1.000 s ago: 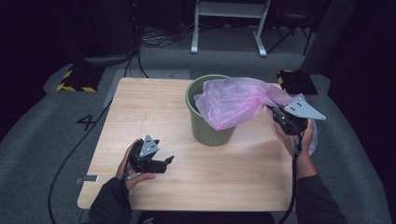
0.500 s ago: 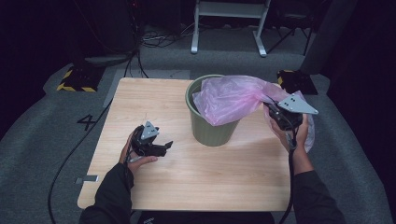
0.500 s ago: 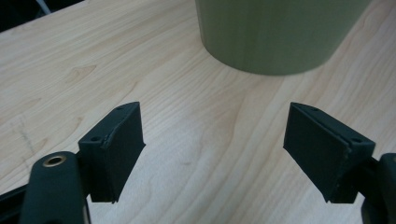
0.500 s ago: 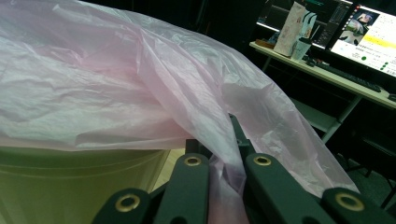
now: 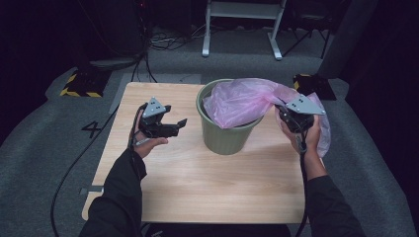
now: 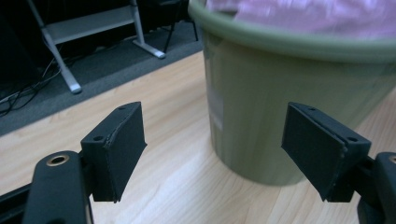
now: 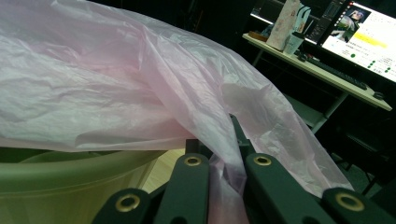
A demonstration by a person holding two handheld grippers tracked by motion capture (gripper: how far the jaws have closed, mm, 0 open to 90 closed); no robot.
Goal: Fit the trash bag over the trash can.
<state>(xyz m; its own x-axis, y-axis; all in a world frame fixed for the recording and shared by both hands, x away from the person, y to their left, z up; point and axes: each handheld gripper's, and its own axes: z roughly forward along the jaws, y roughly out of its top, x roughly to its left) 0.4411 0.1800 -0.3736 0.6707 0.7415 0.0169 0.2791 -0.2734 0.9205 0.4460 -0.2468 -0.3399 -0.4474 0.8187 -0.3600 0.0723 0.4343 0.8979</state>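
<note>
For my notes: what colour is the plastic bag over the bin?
Pale pink bag, clearest in the right gripper view.

The bin [image 5: 227, 133] in the middle of the table is a dull olive green, plain all over. The bag [image 5: 242, 101] spilling from its mouth is translucent pale pink, crinkled, fading almost to white where it catches the light. The table [image 5: 197, 182] is light wood with a fine grain. The left gripper [image 5: 170, 127] and right gripper [image 5: 291, 121] are black, each topped by a grey plate; brass-coloured rings sit in the jaws. The person's sleeves [image 5: 118, 197] are black. The floor [image 5: 44, 143] is grey carpet, with a dark "4" [image 5: 92, 129] at the left and a yellow-and-black striped block [image 5: 79, 85] at the far left.
</note>
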